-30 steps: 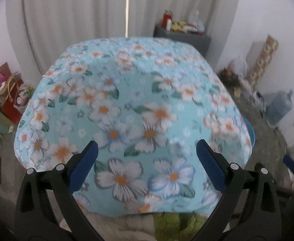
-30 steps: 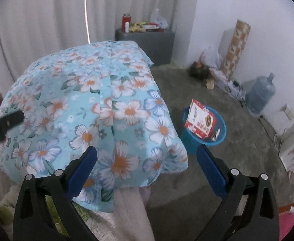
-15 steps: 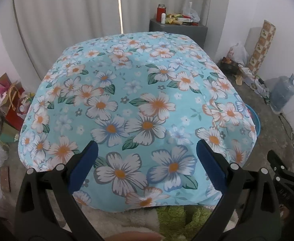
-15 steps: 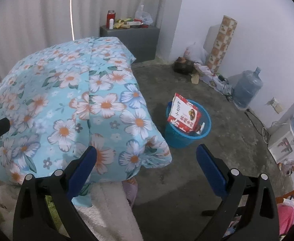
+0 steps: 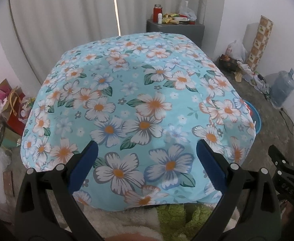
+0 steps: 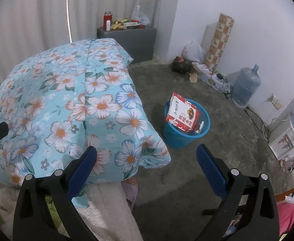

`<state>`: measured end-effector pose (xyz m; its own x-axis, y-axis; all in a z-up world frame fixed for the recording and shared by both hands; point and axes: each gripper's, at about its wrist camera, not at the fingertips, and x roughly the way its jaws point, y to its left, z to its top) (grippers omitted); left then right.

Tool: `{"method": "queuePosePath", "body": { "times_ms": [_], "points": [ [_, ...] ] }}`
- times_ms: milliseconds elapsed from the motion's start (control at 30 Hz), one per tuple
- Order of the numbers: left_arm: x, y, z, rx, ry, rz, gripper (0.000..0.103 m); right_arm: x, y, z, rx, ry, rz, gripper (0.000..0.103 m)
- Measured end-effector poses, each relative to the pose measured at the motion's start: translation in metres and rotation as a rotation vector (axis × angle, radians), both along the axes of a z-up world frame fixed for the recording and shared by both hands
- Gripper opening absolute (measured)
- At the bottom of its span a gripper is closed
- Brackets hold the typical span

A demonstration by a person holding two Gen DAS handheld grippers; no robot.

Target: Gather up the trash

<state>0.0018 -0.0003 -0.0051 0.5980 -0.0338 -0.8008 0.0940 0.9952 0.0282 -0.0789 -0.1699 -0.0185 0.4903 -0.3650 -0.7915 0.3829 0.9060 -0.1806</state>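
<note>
Red-and-white packaging, a printed carton (image 6: 182,113), stands tilted in the blue bin (image 6: 184,138) at centre right of the right wrist view, with a small white item beside it inside the rim. The bin rests on the grey concrete floor (image 6: 187,180), just beside the lower right corner of the floral bed cover (image 6: 76,110). In the left wrist view only an arc of the bin (image 5: 256,120) shows past the right edge of the cover (image 5: 137,110).

The right gripper (image 6: 146,160) hangs empty above the floor with its 2 blue fingers spread wide. The left gripper (image 5: 146,156) is likewise wide open and empty, over the lower centre of the cover. No loose trash is visible on the cover itself.

Judgement: the step in hand is a search for the next piece. Candidate items lie at the upper right of the right wrist view, near the white plastic bag (image 6: 193,52) and the patterned roll (image 6: 220,42) against the wall; paper also fills the bags (image 5: 8,108) at the left edge of the left wrist view. What counts as trash there cannot be told.

Procedure:
1. Keep the jaws apart during the approach.
2. Centre 1 item between the fingers before closing.
3. Steer clear of the cables by the water jug (image 6: 245,87).
4. Release directly above the bin, clear of the protruding carton.
</note>
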Motion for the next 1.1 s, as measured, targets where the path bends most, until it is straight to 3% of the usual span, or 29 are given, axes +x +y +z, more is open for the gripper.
{"method": "queuePosePath", "body": {
  "times_ms": [600,1100],
  "points": [
    [0.003,-0.017,0.001,-0.017,0.011,-0.056,0.094,0.0,-0.008,0.008,-0.028,0.001,-0.041,0.096],
    [0.013,-0.015,0.001,-0.004,0.014,-0.04,0.094,-0.002,-0.023,0.019,-0.033,-0.026,-0.094,0.096]
  ]
}}
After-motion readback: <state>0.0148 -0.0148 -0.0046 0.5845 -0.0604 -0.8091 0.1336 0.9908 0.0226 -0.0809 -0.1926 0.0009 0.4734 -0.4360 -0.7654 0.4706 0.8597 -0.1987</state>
